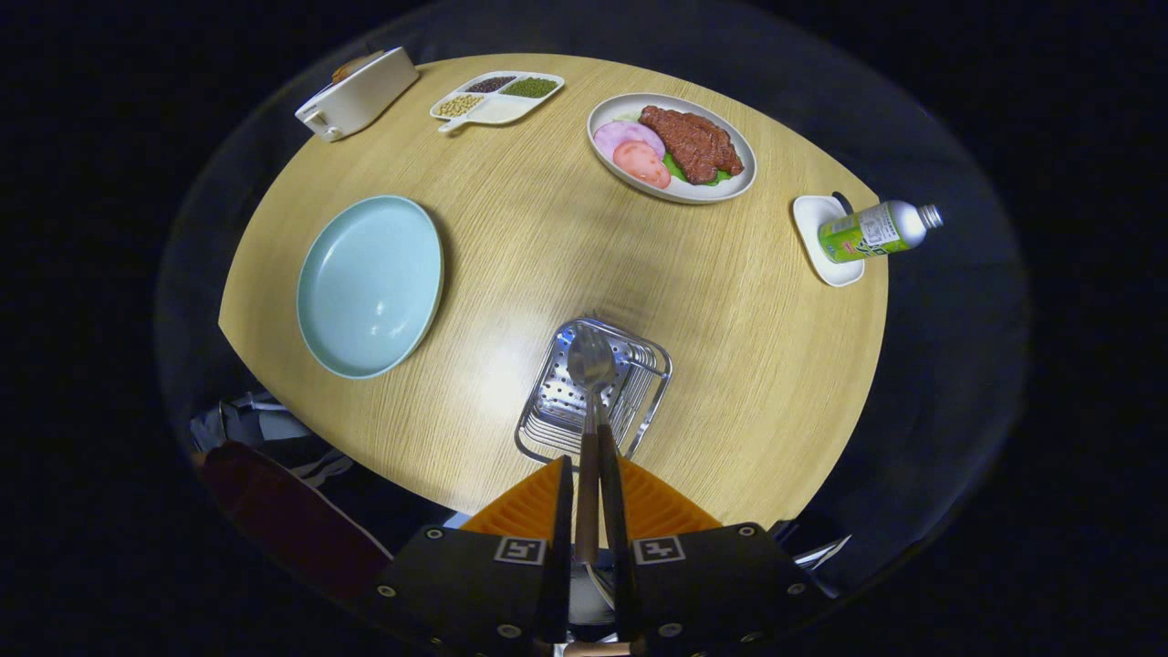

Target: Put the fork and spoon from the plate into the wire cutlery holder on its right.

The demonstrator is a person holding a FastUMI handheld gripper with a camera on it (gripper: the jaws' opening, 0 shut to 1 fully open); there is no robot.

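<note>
**Spoon poised over the wire holder**

While the gripper [589, 511] has its two fingers drawn in tight on the handle of the spoon [590, 383], the bowl of the spoon hangs just ahead of them, right over the wire cutlery holder [593, 388]. The handle runs straight back between the fingers, so the spoon lies in line with the gripper; that hold looks chosen to let the spoon go down lengthwise into the basket without catching the wire rim. I judge the step in hand to be the lowering or release of the spoon into the holder. Whether the spoon already touches the perforated bottom I cannot tell.

The pale blue plate [370, 285] lies to the left of the holder, well apart from it, and it is bare. I cannot make out a fork, either on the plate or inside the holder behind the spoon, so how the fork stands is uncertain.

All of this rests on a light wooden table [730, 347] with a rounded edge. On its far side stand a white plate of meat and sliced food [672, 146], a divided dish of beans [495, 96] and a white box-like appliance [358, 93] at far left. At far right a green bottle [878, 230] lies on its side across a small white tray [812, 219]. Beyond the table the booth is dark.
</note>
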